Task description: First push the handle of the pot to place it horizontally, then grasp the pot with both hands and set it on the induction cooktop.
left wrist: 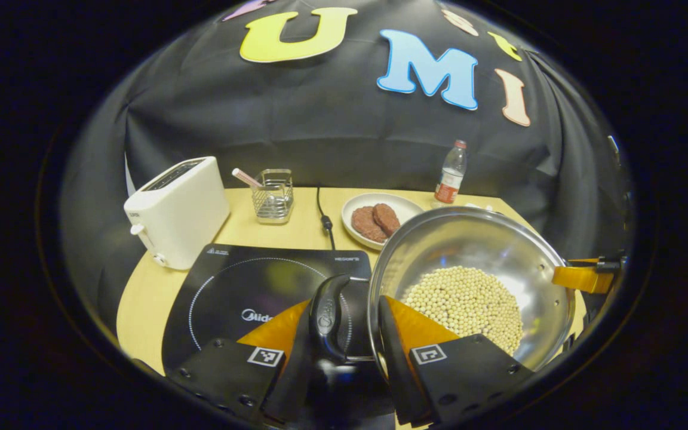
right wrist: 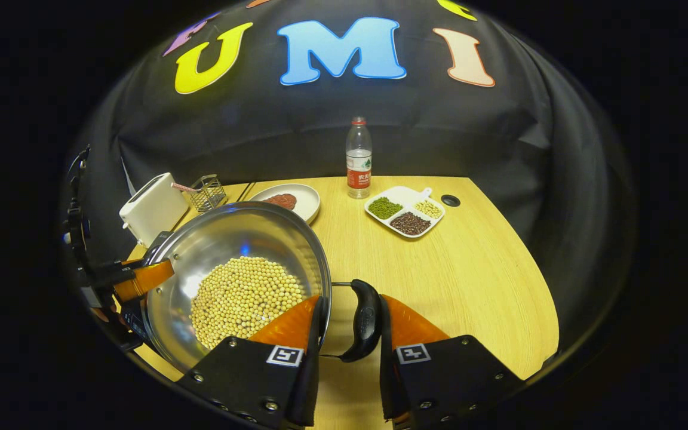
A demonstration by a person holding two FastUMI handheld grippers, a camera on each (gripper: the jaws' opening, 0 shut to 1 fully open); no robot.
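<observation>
A steel pot (left wrist: pixel 475 245) (right wrist: pixel 230 239) holding a heap of soybeans (left wrist: pixel 463 301) (right wrist: pixel 242 295) hangs between my two grippers. My left gripper (left wrist: pixel 344 304) is shut across the black left handle (left wrist: pixel 329 316) and the rim, with one finger inside the pot. My right gripper (right wrist: pixel 352 298) is shut the same way on the right handle (right wrist: pixel 365 319). The black induction cooktop (left wrist: pixel 248 280) lies just left of the pot, its right edge hidden under the pot. Each view shows a finger of the other gripper at the far rim (left wrist: pixel 583 278) (right wrist: pixel 141 279).
Behind the cooktop stand a white toaster (left wrist: pixel 177 209) (right wrist: pixel 153 206), a wire rack (left wrist: pixel 272 197) and a cord. A plate (left wrist: pixel 407 206) of patties and a water bottle (left wrist: pixel 451 173) (right wrist: pixel 358 155) sit at the back. A divided dish (right wrist: pixel 402 194) of beans lies right of them.
</observation>
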